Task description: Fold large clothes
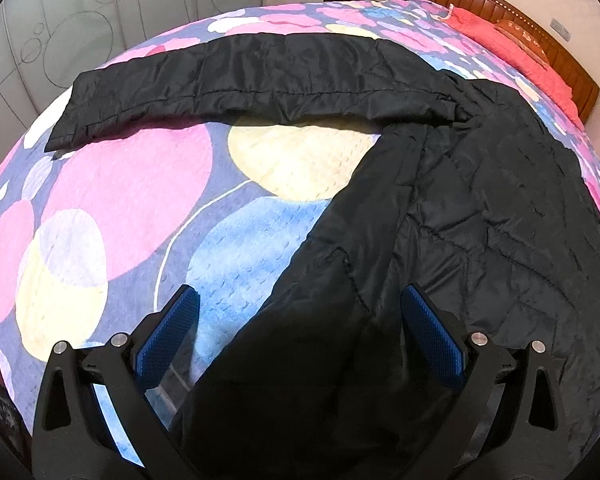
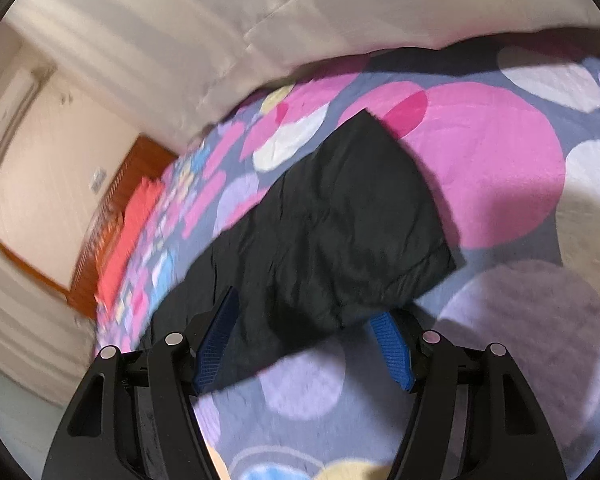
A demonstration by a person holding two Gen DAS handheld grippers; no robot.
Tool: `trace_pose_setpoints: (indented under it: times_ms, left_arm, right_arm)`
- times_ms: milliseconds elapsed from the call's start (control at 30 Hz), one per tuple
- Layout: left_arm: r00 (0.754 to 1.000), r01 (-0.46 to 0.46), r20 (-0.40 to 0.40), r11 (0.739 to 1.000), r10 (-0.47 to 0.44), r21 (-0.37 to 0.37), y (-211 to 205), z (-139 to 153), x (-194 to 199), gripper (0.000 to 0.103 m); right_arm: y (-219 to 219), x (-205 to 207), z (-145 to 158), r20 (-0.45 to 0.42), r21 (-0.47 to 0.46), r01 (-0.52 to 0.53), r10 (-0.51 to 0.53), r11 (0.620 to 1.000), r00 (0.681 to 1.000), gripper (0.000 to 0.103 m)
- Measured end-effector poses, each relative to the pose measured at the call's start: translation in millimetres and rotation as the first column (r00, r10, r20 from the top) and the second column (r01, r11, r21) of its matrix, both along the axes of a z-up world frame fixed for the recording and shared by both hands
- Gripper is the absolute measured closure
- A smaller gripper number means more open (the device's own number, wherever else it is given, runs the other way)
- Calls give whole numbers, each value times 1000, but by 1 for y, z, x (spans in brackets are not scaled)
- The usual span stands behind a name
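On the circle-patterned bedspread (image 1: 140, 184), black quilted jacket (image 1: 480, 208) spread out, one sleeve (image 1: 228, 80) stretched sideways, left gripper (image 1: 300, 312) jaws wide over its hem, right gripper (image 2: 306, 332) jaws wide around the cuff (image 2: 380, 248).

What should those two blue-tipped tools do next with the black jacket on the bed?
Probably shut the right tool on the sleeve's cuff, then carry it across the black jacket. Both tools are open; that cuff's edge lies between the right one's pads, while the left tool straddles the jacket's hem.
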State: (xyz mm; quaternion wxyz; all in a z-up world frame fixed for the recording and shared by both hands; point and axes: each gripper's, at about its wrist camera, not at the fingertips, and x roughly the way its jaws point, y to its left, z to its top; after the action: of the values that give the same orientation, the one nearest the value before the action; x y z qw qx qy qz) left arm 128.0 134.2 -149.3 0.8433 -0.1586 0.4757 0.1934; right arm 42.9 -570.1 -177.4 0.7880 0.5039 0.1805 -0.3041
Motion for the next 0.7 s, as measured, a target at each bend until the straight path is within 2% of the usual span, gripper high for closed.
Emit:
trace_pose_setpoints:
  times_ms: [67, 133, 233, 333, 400, 500, 600, 700]
  left_arm:
    - [1000, 0, 0, 1000, 0, 13, -2, -1, -1, 2]
    - [1000, -1, -1, 1000, 1, 23, -3, -2, 0, 2]
    - [1000, 1, -1, 999, -1, 37, -5, -3, 1, 2]
    - [1000, -9, 8, 998, 8, 68, -5, 3, 1, 2]
    - [1000, -21, 23, 996, 19, 83, -4, 7, -2, 2]
    - [999, -21, 25, 996, 19, 91, 0, 7, -7, 2]
    - [1000, -16, 15, 997, 15, 79, 2, 1, -8, 2]
    - [1000, -10, 15, 996, 9, 86, 0, 0, -8, 2]
  right_arm:
    - [-3, 1, -1, 23, -6, 36, -36, 999, 999, 39]
    - [-1, 2, 1, -4, -21, 73, -73, 997, 997, 54]
    - [-10, -1, -3, 3, -13, 110, -110, 994, 994, 74]
    - [-19, 0, -1, 13, -14, 104, -104, 994, 995, 87]
    - [-18, 1, 7, 21, -32, 102, -101, 994, 995, 89]
    - [-7, 7, 31, 27, -110, 73, -70, 991, 997, 90]
    - [14, 26, 60, 28, -210, -6, 12, 978, 1000, 92]
    - [52, 56, 93, 21, -325, -114, 128, 939, 992, 92]
